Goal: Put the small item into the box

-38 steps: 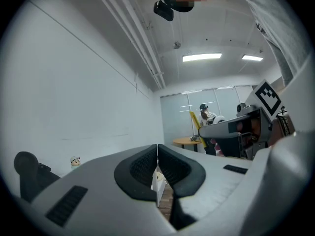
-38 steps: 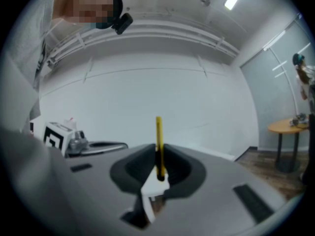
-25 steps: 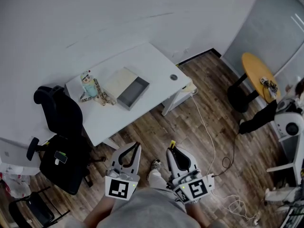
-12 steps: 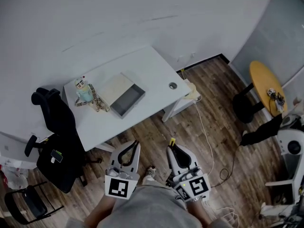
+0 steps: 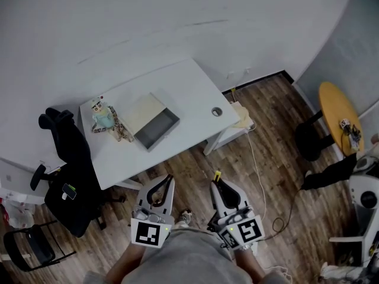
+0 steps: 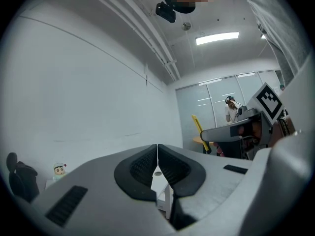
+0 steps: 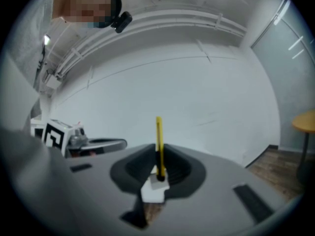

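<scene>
Yellow stick (image 7: 158, 136) is pinched in the right gripper (image 7: 158, 163); the left gripper (image 6: 157, 154) has its fingers (image 6: 140, 168) closed, empty. The box (image 5: 155, 126) on the table (image 5: 189, 87) is far off.

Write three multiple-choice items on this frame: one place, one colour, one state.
1. Where is the box? A on the white table B on the floor C on a chair
2. Colour of the stick in the right hand-held gripper? A red B yellow C blue
3. Jaws of the left hand-held gripper? A wide apart B shut on a cup C shut, empty
Key: 1 A, it sits on the table beside the toy; 2 B, the stick between the jaws is yellow; 3 C, they meet with nothing between.
</scene>
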The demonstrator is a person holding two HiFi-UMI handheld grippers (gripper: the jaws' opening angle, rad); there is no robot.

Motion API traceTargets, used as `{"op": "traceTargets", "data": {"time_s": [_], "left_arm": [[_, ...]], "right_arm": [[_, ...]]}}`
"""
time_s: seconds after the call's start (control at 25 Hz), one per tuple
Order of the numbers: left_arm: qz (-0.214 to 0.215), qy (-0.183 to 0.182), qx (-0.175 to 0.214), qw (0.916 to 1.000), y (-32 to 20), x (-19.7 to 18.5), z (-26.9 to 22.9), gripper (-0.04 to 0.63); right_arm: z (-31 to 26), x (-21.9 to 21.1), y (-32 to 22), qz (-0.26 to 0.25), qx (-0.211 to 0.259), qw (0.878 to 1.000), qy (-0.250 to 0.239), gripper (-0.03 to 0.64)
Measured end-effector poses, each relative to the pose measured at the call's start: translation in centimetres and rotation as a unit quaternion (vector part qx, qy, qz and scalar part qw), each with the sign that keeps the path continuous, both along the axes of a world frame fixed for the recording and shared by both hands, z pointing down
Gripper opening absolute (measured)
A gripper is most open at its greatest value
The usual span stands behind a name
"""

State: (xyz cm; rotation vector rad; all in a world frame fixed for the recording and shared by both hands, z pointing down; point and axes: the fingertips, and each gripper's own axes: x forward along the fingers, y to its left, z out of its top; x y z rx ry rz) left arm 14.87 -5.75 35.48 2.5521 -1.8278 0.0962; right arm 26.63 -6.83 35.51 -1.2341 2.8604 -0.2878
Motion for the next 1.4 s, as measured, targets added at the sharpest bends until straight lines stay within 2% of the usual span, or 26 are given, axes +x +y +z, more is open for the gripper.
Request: {"op": "traceTargets", "data": {"time_s": [0.4,0.68,1.12,1.4], "left_arm": [[-0.015,0.004,0.000,0.9999,-3.8,-2.3,0.8,0.035],[-0.033,0.012,-0.005,0.9994,-8.3,-5.3,1.0,0.035],[-0.054,0.017,-0.021,0.9982,-16.0,-9.8,2.3,0.035],[-0.064,0.026,-0.028,0.9972,-20.0,-13.1,2.9,0.035]], "right_arm": [[1.2,-1.7,-4.0,-0.008,-0.011,1.000,0.008,0.072],[0.9,-4.9,-8.6,-0.030,-0.008,0.999,0.016,0.072],[2.4,-9.8,-16.8,-0.060,-0.029,0.997,0.035,0.072],[2.0,-13.3,-21.6,-0.076,-0.021,0.996,0.047,0.072]]}}
